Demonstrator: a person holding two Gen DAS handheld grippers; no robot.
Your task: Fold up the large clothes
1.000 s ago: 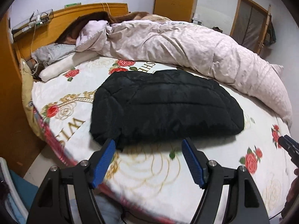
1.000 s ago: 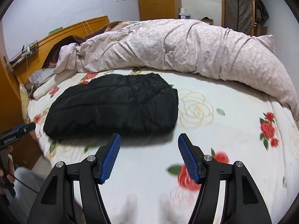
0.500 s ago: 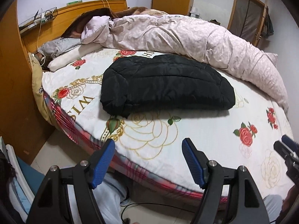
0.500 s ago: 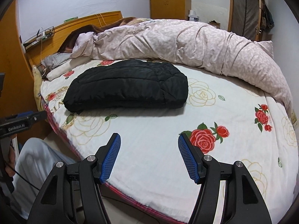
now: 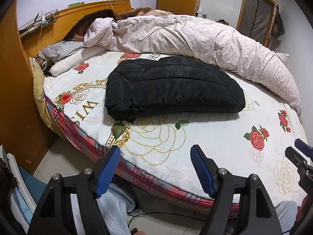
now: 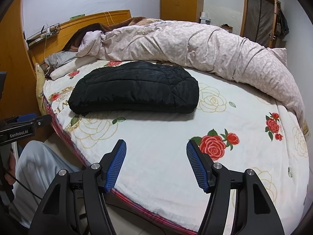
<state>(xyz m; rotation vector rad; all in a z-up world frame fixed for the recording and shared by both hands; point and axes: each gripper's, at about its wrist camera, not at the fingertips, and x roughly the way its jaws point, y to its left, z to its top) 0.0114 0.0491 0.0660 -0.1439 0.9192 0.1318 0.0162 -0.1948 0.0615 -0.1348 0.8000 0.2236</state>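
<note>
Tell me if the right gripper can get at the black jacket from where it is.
Probably yes: the right gripper is open, and only bare bedsheet lies between it and the jacket.

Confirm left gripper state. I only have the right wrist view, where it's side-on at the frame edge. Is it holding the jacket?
Observer: No. The left gripper is open, with nothing between its fingers.
Operator: Where is it relative to the jacket?
Observer: Apart from it. Its fingertips are over the near edge of the bed, and the black jacket lies folded further in.
Operator: Is the jacket's left end tidy?
Observer: Mostly. A small flap pokes out at the near-left corner.
</note>
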